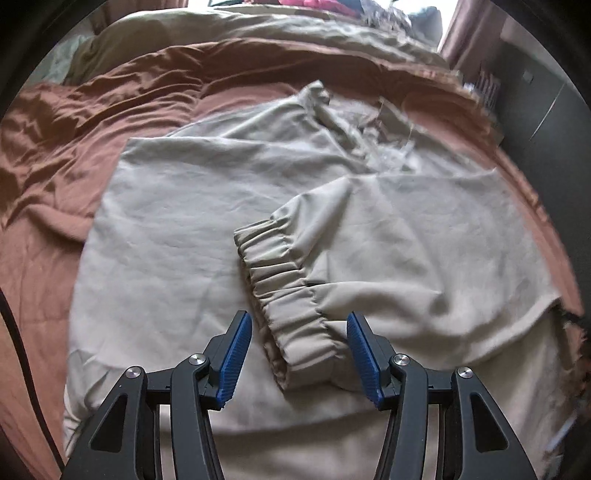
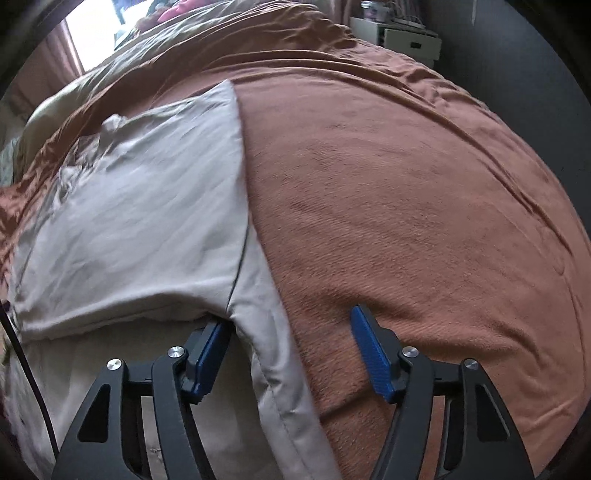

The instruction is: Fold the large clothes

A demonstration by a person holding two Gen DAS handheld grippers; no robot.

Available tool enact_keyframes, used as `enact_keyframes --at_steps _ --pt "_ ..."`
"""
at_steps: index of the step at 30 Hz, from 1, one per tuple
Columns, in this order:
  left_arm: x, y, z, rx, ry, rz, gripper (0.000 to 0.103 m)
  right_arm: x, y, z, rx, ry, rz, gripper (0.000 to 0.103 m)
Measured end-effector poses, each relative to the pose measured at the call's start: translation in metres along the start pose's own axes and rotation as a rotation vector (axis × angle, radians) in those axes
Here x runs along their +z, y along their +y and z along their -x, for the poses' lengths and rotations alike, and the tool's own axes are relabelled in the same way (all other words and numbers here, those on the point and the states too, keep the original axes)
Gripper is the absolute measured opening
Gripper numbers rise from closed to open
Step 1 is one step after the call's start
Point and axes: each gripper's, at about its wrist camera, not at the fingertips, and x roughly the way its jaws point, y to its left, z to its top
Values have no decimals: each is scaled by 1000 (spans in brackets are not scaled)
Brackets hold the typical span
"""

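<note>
A large pale beige garment (image 1: pixel 177 206) lies spread on a brown blanket (image 1: pixel 74 122). One sleeve is folded across it, and its gathered elastic cuff (image 1: pixel 295 314) lies between the blue pads of my left gripper (image 1: pixel 298 317). That gripper stands open, with a gap showing beside each pad. In the right wrist view the same garment (image 2: pixel 147 206) fills the left half. My right gripper (image 2: pixel 288 317) is open and straddles the garment's seamed side edge (image 2: pixel 280 362). Its left pad (image 2: pixel 210 350) sits at a fold of the cloth, and its right pad (image 2: pixel 369 350) is over bare blanket (image 2: pixel 406 184).
A cream duvet (image 1: pixel 258 33) is bunched at the head of the bed, with pink items beyond it. A white drawer unit (image 2: pixel 402 37) stands past the bed's far corner. A dark cable (image 1: pixel 18 332) runs along the left edge. Dark floor lies to the right of the bed.
</note>
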Motion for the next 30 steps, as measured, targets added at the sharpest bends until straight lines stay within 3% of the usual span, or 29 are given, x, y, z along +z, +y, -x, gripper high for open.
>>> enact_keyframes --at_steps 2,4,6,10,13,17,30 --pt "-3 -2 -11 36 36 -19 58 -2 -2 0 -2 -5 -14 64" --pt "-8 3 -20 77 64 1 75 -2 -5 -3 -6 -10 -20 64" --pt "-10 11 -19 88 64 35 82 -3 -7 -5 -12 -11 -34 64" --pt "-15 19 -1 44 46 65 81 -4 -7 1 -5 -6 -57 64" --pt "-26 23 25 54 6 33 81 -10 -11 15 58 -16 -75 64" --pt "-46 38 52 29 -11 63 81 -23 -20 35 102 -34 -77 64" --pt "-140 82 139 26 -76 122 81 -78 -35 101 157 -23 -10 64"
